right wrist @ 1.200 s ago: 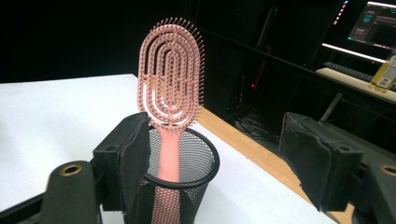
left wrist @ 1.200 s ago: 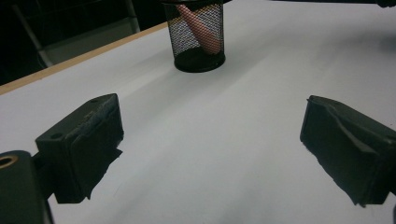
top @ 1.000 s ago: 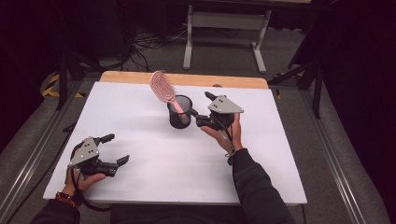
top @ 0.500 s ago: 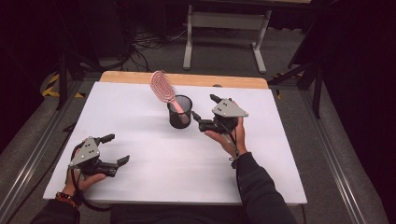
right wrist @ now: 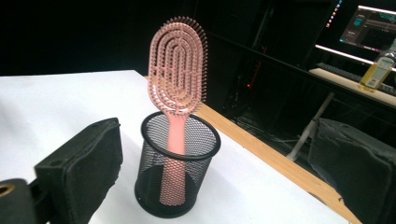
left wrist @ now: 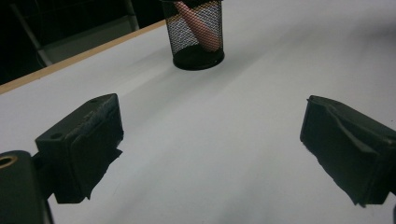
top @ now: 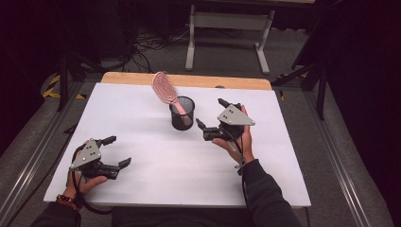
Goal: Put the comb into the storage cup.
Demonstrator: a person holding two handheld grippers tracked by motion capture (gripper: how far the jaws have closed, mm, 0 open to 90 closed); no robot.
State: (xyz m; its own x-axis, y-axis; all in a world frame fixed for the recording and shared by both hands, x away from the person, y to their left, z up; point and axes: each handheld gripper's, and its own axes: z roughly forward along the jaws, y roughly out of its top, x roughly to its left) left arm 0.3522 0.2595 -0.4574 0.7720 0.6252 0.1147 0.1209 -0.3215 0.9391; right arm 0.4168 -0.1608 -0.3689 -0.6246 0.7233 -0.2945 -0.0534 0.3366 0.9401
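No legible brand or label is noted on the pink hairbrush (right wrist: pixel 180 70), stood handle-down in the black mesh cup (right wrist: pixel 180 175) just ahead of the right gripper (top: pixel 213 113), whose jaws, just opened wide, hold nothing. The left gripper (top: pixel 117 152) is likewise spread, empty.

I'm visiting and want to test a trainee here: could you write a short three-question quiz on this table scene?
1. True or false: the pink plastic hairbrush stands handle-down in the black wire-mesh cup.
2. What do the right gripper's jaws hold? A the hairbrush; B the cup; C nothing.
3. Fill in: the left gripper is held low over the white ____.

Key:
1. True.
2. C. They have just been opening and stand apart, beside the cup.
3. Table.
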